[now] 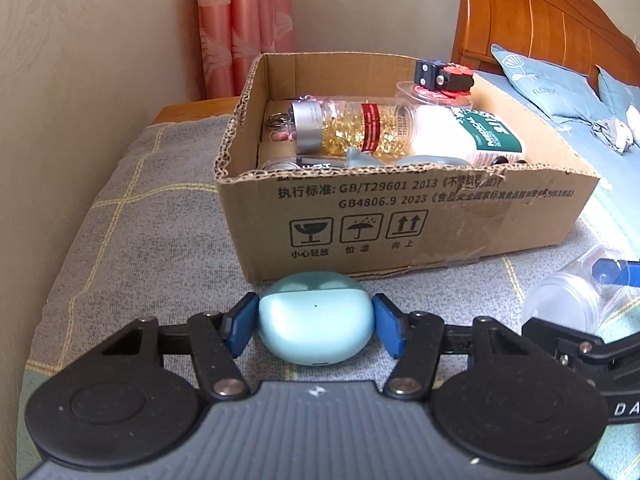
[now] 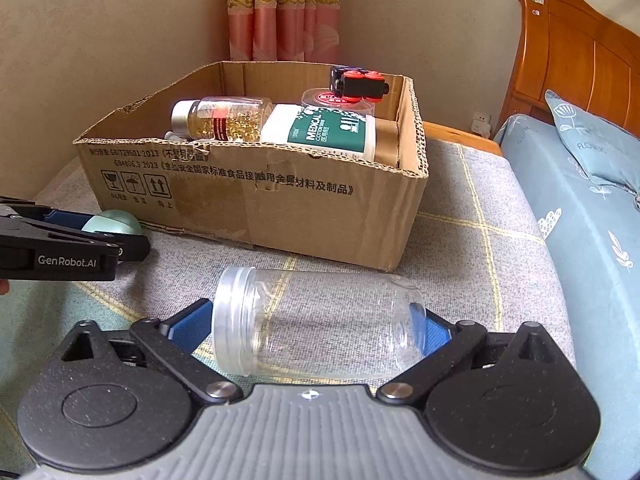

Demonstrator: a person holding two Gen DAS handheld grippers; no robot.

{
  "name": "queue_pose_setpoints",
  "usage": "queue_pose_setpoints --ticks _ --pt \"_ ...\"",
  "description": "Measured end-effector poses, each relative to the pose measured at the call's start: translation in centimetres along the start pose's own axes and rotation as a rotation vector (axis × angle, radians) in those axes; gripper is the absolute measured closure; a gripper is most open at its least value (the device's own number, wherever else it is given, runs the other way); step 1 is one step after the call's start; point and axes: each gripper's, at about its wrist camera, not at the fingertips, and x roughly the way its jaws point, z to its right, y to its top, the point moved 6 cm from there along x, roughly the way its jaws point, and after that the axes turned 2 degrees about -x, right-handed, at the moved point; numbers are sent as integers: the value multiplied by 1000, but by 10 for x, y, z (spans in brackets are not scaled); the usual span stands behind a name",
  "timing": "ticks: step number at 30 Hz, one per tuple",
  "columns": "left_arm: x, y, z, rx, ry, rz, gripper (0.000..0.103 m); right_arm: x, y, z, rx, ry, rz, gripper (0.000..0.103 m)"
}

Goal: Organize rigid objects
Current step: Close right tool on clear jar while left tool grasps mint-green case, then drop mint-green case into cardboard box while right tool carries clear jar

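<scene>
In the left wrist view, the near wall of the brown corrugated cardboard box (image 1: 400, 216) hides the lower parts of what lies inside it: only the top of a silvery can-like thing (image 1: 296, 166) and of a grey-blue rounded piece (image 1: 400, 159) peeks above the torn edge, and neither can be identified. Clear above the edge lie a transparent bottle of yellow capsules with a silver cap (image 1: 348, 128) on its side, a white container with a green label (image 1: 468, 136) beside it, and a black block with red round studs (image 1: 444, 76) on a clear round lid at the upper right. The right wrist view cuts off most of the left hand-held gripper (image 2: 120, 240) at the left edge.

The pale blue, pebble-shaped plastic earbud case (image 1: 316, 320) sits at the lower middle of the left view on the grey checked cloth (image 1: 140, 240), just before the box. The left hand-held gripper (image 1: 316, 326) pinches it, blue pads (image 1: 240, 320) pressed to both sides.

The clear, lidless plastic jar (image 2: 316, 324) lies on its side in the lower middle of the right view, threaded mouth toward the left. The right hand-held gripper (image 2: 316, 332) stands spread wide around it; whether its blue pads (image 2: 192, 324) touch the jar cannot be told.
</scene>
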Motion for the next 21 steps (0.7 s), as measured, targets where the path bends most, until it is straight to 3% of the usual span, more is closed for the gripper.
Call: queue_pose_setpoints --ticks 1,9,14,21 --pt "0 0 0 3 -1 -1 42 0 0 0 -7 -11 -5 9" --pt "-7 -1 -2 27 -27 -19 42 -7 1 -2 -42 -12 -9 9" --pt "-24 -3 0 68 -86 -18 42 -20 4 -3 -78 14 5 9" --pt "-47 -2 1 128 -106 -14 43 -35 9 -4 -156 23 20 9"
